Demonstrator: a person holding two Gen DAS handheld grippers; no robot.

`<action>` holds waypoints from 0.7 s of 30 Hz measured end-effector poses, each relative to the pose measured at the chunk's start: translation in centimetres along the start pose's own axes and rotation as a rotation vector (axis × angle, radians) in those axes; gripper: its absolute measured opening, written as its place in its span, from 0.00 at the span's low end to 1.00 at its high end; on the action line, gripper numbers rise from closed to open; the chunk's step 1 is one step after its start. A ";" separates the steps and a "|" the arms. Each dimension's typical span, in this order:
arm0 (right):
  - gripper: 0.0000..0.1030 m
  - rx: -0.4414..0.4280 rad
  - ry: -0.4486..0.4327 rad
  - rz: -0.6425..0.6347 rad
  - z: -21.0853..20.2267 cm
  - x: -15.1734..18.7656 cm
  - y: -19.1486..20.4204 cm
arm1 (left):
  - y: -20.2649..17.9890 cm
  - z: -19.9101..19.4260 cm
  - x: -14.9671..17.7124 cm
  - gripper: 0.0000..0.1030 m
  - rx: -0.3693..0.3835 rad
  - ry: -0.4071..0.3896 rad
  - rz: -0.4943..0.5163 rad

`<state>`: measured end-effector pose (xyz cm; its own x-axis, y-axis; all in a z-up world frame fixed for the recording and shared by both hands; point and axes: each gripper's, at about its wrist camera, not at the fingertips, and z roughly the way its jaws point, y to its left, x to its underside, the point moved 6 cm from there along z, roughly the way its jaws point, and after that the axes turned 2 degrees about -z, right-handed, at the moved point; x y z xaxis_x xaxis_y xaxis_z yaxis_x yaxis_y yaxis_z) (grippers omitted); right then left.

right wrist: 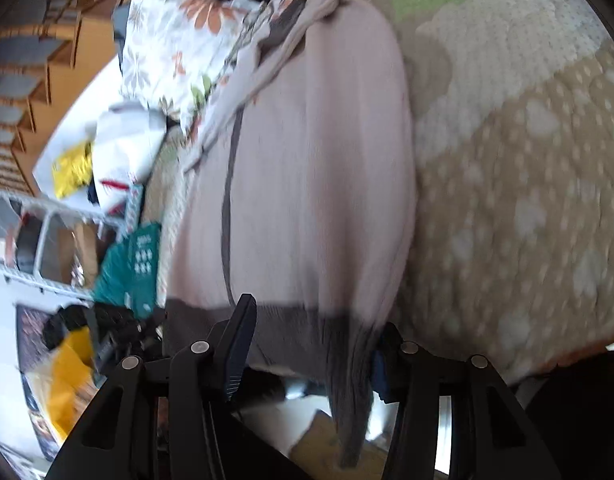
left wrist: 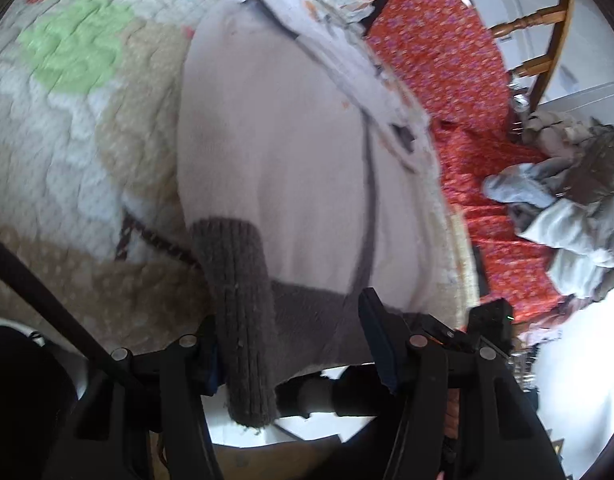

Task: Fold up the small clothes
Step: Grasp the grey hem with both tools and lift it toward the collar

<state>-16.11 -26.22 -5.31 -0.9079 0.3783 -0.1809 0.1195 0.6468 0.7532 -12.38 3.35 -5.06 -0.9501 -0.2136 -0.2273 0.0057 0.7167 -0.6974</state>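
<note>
A pale pink sweater (left wrist: pixel 275 152) with a dark grey ribbed hem lies lengthwise on the quilted bedspread (left wrist: pixel 79 92) of a bed, its hem end hanging over the near edge toward both cameras. A grey seam line runs along the body, and the far end near the collar looks bunched rather than flat. The left gripper (left wrist: pixel 291 344) has its fingers parted around the grey hem, with a ribbed grey cuff (left wrist: pixel 243 320) draped down between them; whether the pads press the cloth cannot be told through the blur. The right gripper (right wrist: pixel 319 344) likewise straddles the hem, fingers apart with grey ribbing (right wrist: pixel 347 368) dangling between them; its grip cannot be told either. Judged progress: early. The sweater appears narrowed lengthwise, perhaps with 1 sleeve brought in, yet no crosswise fold of hem to collar is visible. A heap of further clothes (left wrist: pixel 567 200) lies on the red floral cloth (left wrist: pixel 447 60) beyond, apparently unfolded.
</note>
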 end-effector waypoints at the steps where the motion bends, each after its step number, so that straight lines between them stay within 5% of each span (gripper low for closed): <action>1: 0.52 0.008 0.005 -0.004 0.1 0.4 0.0 | 0.4 0.1 0.2 0.35 -0.033 0.001 0.001; 3: 0.38 0.052 0.004 -0.024 0.4 1.1 0.0 | 1.9 0.4 0.2 0.09 -0.142 -0.003 -0.034; 6: 0.12 0.141 -0.002 -0.057 0.6 1.3 -0.2 | 3.8 -0.3 0.0 0.07 -0.192 -0.039 -0.124; 13: 0.07 0.120 -0.061 -0.069 -2.6 1.6 0.3 | 1.8 -4.9 1.7 0.06 -0.210 -0.179 -0.086; 17: 0.07 0.088 -0.075 -0.090 -5.9 3.2 0.7 | -0.7 -7.0 4.4 0.06 -0.199 -0.204 -0.050; 21: 0.07 0.092 -0.075 -0.123 -6.9 3.2 1.2 | -1.8 -7.5 3.7 0.06 -0.212 -0.221 -0.014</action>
<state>-21.62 -28.82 -0.60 -0.8857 0.3385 -0.3176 0.0483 0.7477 0.6623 -18.25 6.27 0.42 -0.8589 -0.3468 -0.3769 -0.0941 0.8302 -0.5495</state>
